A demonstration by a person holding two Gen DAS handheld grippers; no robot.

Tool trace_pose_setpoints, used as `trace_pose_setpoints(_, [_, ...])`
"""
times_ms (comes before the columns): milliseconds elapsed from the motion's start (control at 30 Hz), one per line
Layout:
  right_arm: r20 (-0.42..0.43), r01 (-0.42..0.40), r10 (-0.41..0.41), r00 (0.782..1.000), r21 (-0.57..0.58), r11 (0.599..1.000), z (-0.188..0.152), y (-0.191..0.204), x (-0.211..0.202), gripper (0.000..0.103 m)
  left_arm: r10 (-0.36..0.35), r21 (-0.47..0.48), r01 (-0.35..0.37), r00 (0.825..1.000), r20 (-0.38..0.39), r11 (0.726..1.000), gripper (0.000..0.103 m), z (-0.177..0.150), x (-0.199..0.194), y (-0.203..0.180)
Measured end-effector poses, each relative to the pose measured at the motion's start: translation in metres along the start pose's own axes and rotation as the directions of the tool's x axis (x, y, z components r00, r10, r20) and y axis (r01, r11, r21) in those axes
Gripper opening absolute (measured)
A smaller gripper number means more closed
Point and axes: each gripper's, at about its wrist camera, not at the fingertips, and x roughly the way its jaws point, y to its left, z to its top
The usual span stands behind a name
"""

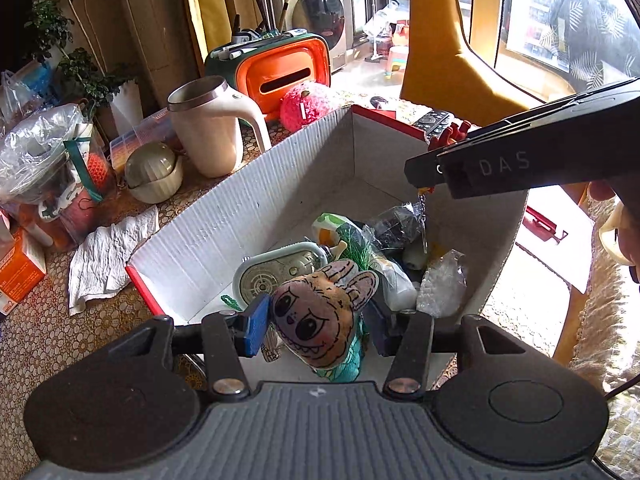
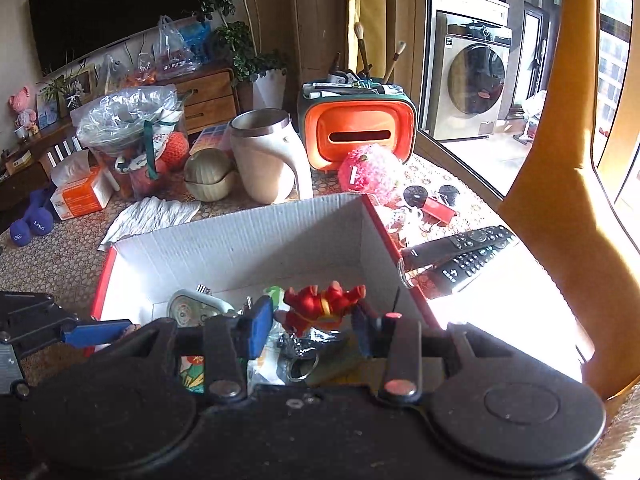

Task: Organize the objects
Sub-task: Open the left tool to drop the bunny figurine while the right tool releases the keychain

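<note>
Clutter to the left of the box: crumpled white paper towel, ribbed green lidded bowl, cream mug with steel rim, none of it touched. Then white corrugated cardboard box with red edges, already part filled with a pale green round-dialled gadget and crinkled clear wrappers.

Left gripper over the near edge of the box, blue pads clamped on a flat tan plush face charm with big black eyes. Right gripper over the right half of the box, clenched on a small red figurine keychain, chain and ring dangling below toward the contents. Further right, outside the box: red binder clip and two black remote controls on the table.

Step in hand, by the look of it: carrying two small items to the box for dropping. Next move likely calls for lowering both a little inside the walls, then opening the jaws so each piece falls clear of the rim.
</note>
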Motion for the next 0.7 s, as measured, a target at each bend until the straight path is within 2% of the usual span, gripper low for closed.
trace_pose_setpoints(167, [-0.03, -0.013, 0.013, 0.999, -0.011, 1.0, 0.006, -0.002, 0.025, 0.041, 0.02, -0.023, -0.02, 0.999, -0.032, 1.0, 0.05, 0.008, 0.026, 0.007])
trace_pose_setpoints(433, [-0.095, -0.016, 0.014, 0.995, -0.018, 1.0, 0.001, 0.001, 0.066, 0.041, -0.004, -0.07, -0.002, 0.997, -0.078, 0.998, 0.05, 0.016, 0.058, 0.021])
trace_pose_setpoints(700, [-0.121, -0.031, 0.029, 0.992, -0.015, 0.999, -0.005, -0.001, 0.077, 0.042, -0.027, -0.069, 0.021, 0.996, -0.086, 0.997, 0.05, 0.014, 0.067, 0.022])
